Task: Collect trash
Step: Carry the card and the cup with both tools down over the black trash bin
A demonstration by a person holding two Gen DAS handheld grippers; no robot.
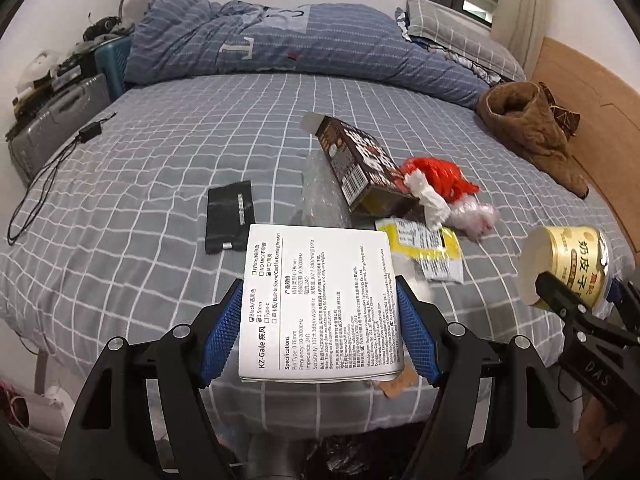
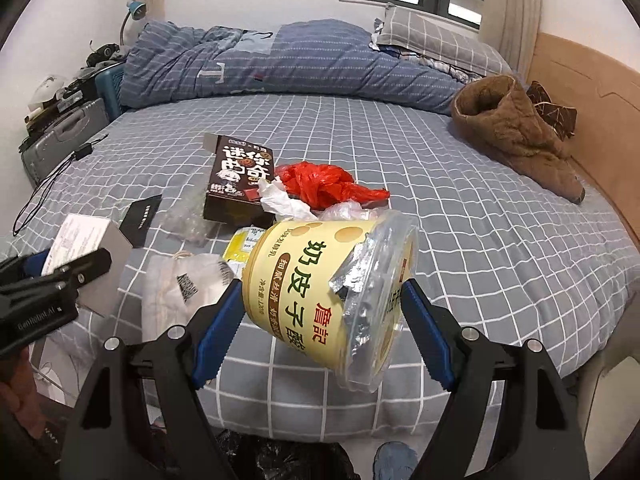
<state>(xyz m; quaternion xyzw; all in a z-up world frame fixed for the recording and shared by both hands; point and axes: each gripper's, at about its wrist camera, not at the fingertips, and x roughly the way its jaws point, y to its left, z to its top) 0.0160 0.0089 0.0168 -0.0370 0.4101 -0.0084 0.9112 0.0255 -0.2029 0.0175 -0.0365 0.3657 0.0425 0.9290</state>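
My left gripper (image 1: 320,320) is shut on a white printed box (image 1: 320,304), held flat above the near edge of the bed; the same box (image 2: 86,240) shows at the left of the right wrist view. My right gripper (image 2: 322,320) is shut on a yellow yogurt cup (image 2: 320,292) with a torn foil lid, tilted on its side; the cup (image 1: 568,264) also appears at the right of the left wrist view. On the bed lie a dark brown snack box (image 1: 360,164), a red plastic bag (image 1: 440,176), crumpled white tissue (image 1: 430,200) and a yellow wrapper (image 1: 432,248).
A black flat pouch (image 1: 229,216), clear bubble wrap (image 1: 320,192) and a white packet (image 2: 180,292) lie on the checked sheet (image 1: 160,160). A brown garment (image 1: 532,128) sits by the wooden headboard (image 1: 592,120); a folded blue duvet (image 1: 280,48) is at the back. A cable (image 1: 52,168) and suitcase (image 1: 56,120) are left.
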